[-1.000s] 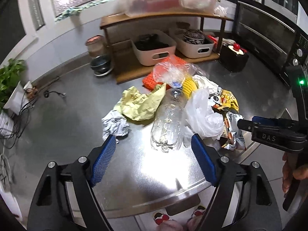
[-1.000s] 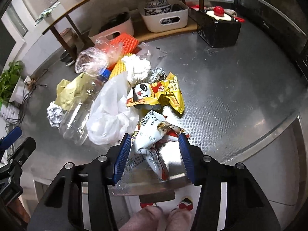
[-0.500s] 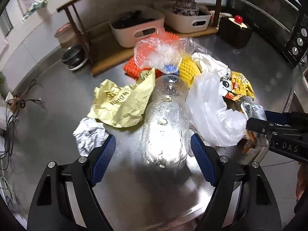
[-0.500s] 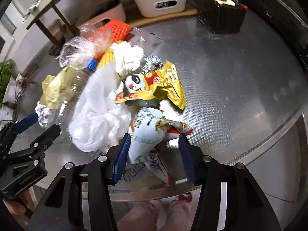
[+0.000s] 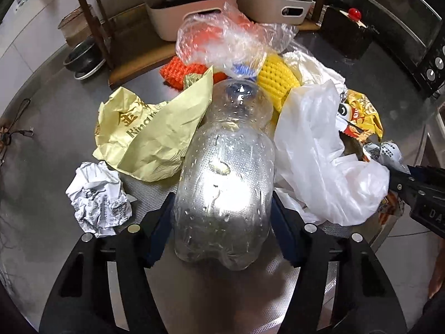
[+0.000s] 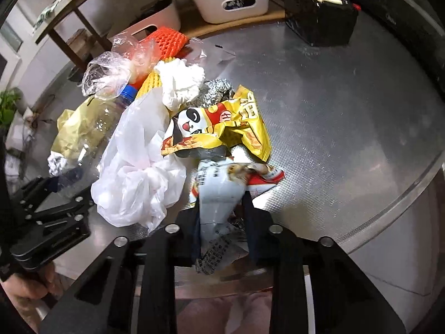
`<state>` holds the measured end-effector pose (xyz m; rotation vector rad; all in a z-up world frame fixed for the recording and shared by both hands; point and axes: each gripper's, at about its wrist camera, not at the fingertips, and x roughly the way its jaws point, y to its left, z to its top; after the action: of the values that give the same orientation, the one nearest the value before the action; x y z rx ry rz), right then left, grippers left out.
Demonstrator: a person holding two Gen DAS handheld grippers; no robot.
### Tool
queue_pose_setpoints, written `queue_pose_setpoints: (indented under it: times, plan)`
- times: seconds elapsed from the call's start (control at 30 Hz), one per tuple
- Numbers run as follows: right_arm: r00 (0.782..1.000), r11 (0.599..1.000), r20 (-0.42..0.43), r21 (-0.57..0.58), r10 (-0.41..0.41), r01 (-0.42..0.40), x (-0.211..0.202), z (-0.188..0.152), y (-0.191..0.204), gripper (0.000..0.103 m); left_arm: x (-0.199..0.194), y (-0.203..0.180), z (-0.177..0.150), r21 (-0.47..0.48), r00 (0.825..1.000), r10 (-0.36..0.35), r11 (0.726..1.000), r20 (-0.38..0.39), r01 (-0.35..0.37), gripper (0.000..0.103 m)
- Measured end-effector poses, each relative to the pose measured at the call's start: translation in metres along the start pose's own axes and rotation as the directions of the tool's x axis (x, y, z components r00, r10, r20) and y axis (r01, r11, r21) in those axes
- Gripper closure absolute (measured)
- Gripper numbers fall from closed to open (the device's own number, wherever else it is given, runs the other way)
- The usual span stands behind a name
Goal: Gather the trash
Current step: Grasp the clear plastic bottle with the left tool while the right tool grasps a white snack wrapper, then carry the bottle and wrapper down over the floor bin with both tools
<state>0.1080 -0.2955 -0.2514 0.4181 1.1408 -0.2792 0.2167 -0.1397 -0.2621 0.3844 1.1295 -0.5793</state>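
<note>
A clear plastic bottle point(image 5: 222, 167) with a blue cap lies on the steel table point(image 5: 55, 128), its base toward me. My left gripper point(image 5: 222, 211) is closing on it, and both blue pads press its sides near the base. In the right wrist view my right gripper point(image 6: 222, 203) is closing on a crumpled white snack wrapper point(image 6: 217, 194), pinched between its pads. Around these lie a yellow paper bag point(image 5: 155, 128), a paper ball point(image 5: 97, 200), a white plastic bag point(image 5: 314, 144) and a yellow panda snack bag point(image 6: 222, 128).
Behind the pile are a clear plastic bag point(image 5: 222, 41), orange foam netting point(image 5: 180, 69), yellow foam netting point(image 5: 275, 78) and a foil ball point(image 6: 217, 89). A wooden shelf holds white bins point(image 6: 230, 2). A black box point(image 6: 319, 22) stands at the back right, an oven point(image 5: 403, 27) beyond. The table's front edge point(image 6: 389, 208) is close.
The left gripper came down and forward over the bottle's base and its jaws narrowed onto it. The right gripper's jaws closed in on the white wrapper.
</note>
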Motion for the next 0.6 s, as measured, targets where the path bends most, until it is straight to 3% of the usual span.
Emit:
queue_pose_setpoints:
  times: [0.3, 0.6]
  plan:
    - [0.999, 0.998, 0.024, -0.059, 0.031, -0.030, -0.018, -0.011, 0.008, 0.084, -0.035, 0.004, -0.020, -0.051, 0.999, 0.004, 0.999, 0.042, -0.002, 0.042]
    - [0.996, 0.992, 0.044, -0.107, 0.071, -0.066, -0.043, -0.038, 0.003, 0.084, -0.078, -0.005, -0.063, -0.120, 0.995, 0.044, 0.992, 0.093, -0.033, 0.043]
